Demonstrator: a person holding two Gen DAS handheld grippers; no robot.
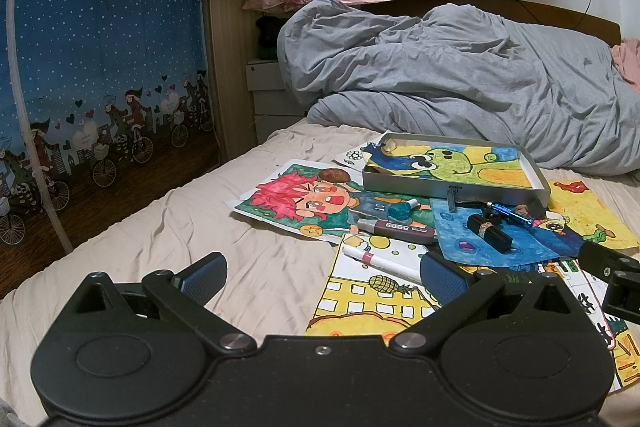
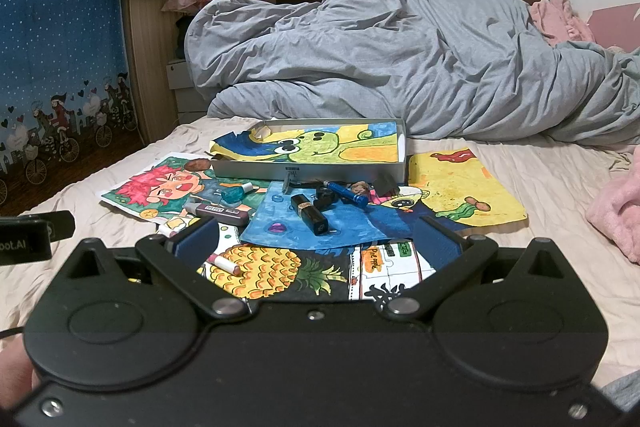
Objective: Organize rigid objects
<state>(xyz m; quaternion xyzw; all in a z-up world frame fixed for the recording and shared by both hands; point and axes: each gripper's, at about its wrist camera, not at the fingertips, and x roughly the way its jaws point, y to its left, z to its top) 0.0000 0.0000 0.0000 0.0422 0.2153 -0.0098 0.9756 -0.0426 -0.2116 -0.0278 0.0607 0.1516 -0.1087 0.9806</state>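
The left gripper [image 1: 322, 277] hangs low over the bed with its jaws spread wide and nothing between them; below its right finger lies a white pen with a pink band [image 1: 378, 261] on a pineapple drawing [image 1: 368, 297]. The right gripper [image 2: 316, 241] is likewise wide open and empty, poised above the same pineapple drawing [image 2: 260, 271], with the pen's pink end [image 2: 226, 264] just inside its left finger. Ahead of both grippers, small rigid things lie scattered over overlapping children's drawings: a dark marker with a label [image 1: 396, 229], a teal nail-polish bottle [image 1: 400, 211], a black lipstick tube [image 2: 310, 217] lying on a blue drawing [image 2: 348, 227], and a blue metal pen-like tool [image 2: 347, 194] just behind it. Beyond these sits a shallow grey box [image 2: 308, 169], open at the top, with a green frog drawing [image 2: 320, 145] lying inside it. The drawings and box rest on a wrinkled beige sheet [image 1: 240, 255]. Farther back a grey duvet [image 1: 460, 79] is heaped across the bed, and a blue dotted curtain [image 1: 100, 27] hangs to the left.
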